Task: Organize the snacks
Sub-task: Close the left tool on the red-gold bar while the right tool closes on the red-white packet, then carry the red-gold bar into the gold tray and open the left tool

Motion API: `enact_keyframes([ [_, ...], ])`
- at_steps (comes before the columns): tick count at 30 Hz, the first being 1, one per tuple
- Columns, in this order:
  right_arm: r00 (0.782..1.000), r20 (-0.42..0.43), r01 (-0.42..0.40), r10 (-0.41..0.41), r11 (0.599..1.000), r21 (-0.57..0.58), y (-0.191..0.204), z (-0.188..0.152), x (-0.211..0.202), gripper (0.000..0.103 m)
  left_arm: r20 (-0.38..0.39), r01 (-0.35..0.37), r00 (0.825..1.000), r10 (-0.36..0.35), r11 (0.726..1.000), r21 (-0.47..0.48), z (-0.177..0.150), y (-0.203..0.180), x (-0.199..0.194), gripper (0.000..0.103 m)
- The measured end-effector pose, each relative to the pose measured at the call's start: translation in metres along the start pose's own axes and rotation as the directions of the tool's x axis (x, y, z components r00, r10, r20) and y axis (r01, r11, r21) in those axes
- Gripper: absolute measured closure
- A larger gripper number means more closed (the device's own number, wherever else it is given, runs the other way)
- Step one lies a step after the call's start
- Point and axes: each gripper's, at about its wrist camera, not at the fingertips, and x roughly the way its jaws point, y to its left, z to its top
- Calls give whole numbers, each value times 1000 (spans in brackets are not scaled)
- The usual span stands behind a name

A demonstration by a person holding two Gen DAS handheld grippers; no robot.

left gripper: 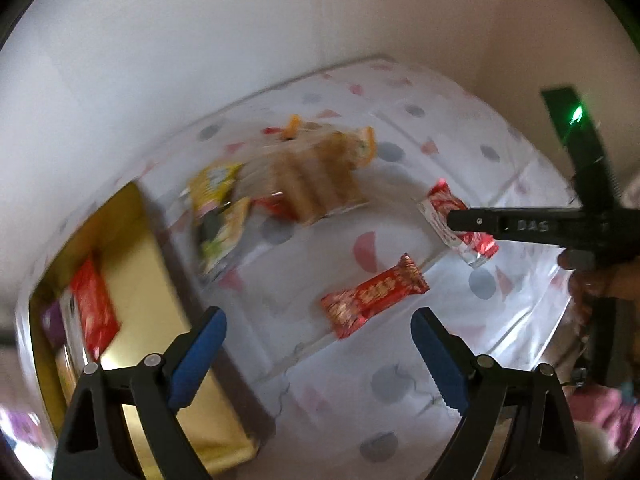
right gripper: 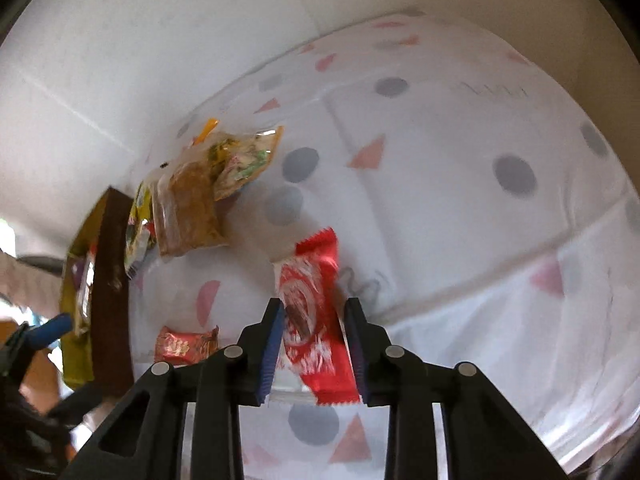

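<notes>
Snacks are the job, and one red-and-white wafer bar (right gripper: 316,320) sits clamped between the pads of the right tool (right gripper: 314,344), just above the patterned counter (right gripper: 460,208). Its long axis runs straight out along the fingers, its free end pointing away from the tool. Only its near part is pinched, so the slick wrapper could slide out on the way to the yellow box (left gripper: 132,240); the left tool (left gripper: 320,356), jaws apart and empty, hovers over a red candy bar (left gripper: 374,294).

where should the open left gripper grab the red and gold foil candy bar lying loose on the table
Grip the red and gold foil candy bar across its narrow middle, coming from above. It lies flat and slantwise on the dotted tablecloth, so roll the left gripper until its fingers straddle the long sides, clear of the crimped ends.
</notes>
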Motion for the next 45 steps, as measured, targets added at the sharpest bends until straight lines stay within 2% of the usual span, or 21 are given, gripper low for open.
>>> enact_keyframes([
  [4, 1000, 6, -3, 3, 1000, 28, -6, -10, -5, 71, -35, 41, 999, -36, 990, 137, 16, -23, 25, 9],
  [8, 999, 6, 37, -37, 999, -21, 6, -12, -6, 70, -59, 39, 998, -24, 962, 270, 20, -39, 42, 10],
  [10, 997, 8, 77, -76, 994, -79, 14, -13, -6, 71, -70, 43, 997, -23, 949, 313, 18, -44, 48, 14],
  [12, 995, 11, 104, -104, 988, -111, 22, -13, -4, 71, -99, 59, 995, -27, 942, 330, 13, -48, 56, 29],
  [13, 993, 14, 115, -114, 986, -118, 24, -14, -4, 71, -114, 72, 993, -36, 940, 333, 11, -50, 59, 33],
  [14, 992, 18, 125, -124, 985, -120, 25, -14, -3, 71, -131, 86, 990, -45, 940, 331, 7, -53, 63, 44],
  [18, 989, 43, 146, -143, 986, -76, 19, -19, -6, 71, -96, 69, 994, -42, 955, 290, 0, -55, 61, 52],
  [21, 993, 49, 109, -108, 994, -18, 8, -21, -9, 71, -121, 84, 991, -64, 981, 174, -1, -52, 60, 64],
  [23, 994, 65, 89, -90, 996, 17, 0, -23, -13, 71, -144, 133, 982, -119, 987, 88, -4, -49, 60, 69],
  [25, 994, 74, 81, -83, 996, 35, -3, -25, -14, 72, -140, 158, 979, -147, 985, 70, -6, -49, 57, 69],
  [28, 994, 77, 79, -81, 996, 28, -5, -27, -16, 73, -133, 162, 979, -152, 984, 68, -7, -51, 55, 68],
  [29, 994, 77, 76, -78, 997, 30, -5, -27, -16, 73, -123, 168, 979, -160, 984, 59, -5, -49, 54, 63],
  [30, 995, 77, 67, -70, 997, 39, -7, -27, -16, 73, -115, 162, 981, -154, 985, 56, -3, -47, 52, 50],
  [32, 995, 80, 48, -53, 997, 64, -14, -26, -20, 73, -91, 133, 988, -127, 989, 67, 3, -41, 50, 34],
  [35, 996, 84, 34, -40, 996, 78, -15, -27, -18, 73, -88, 133, 988, -125, 987, 91, 9, -41, 54, 34],
  [37, 995, 86, 36, -42, 996, 76, -15, -27, -18, 73, -101, 121, 989, -109, 985, 122, 9, -43, 61, 43],
  [39, 995, 86, 44, -50, 997, 71, -13, -27, -18, 73, -90, 132, 989, -121, 982, 134, 6, -47, 61, 63],
  [41, 995, 86, 49, -55, 996, 69, -13, -27, -19, 73, -88, 151, 986, -138, 977, 150, 6, -54, 62, 73],
  [45, 993, 90, 67, -72, 996, 59, -9, -28, -20, 73, -90, 160, 985, -147, 975, 157, 4, -55, 62, 77],
])
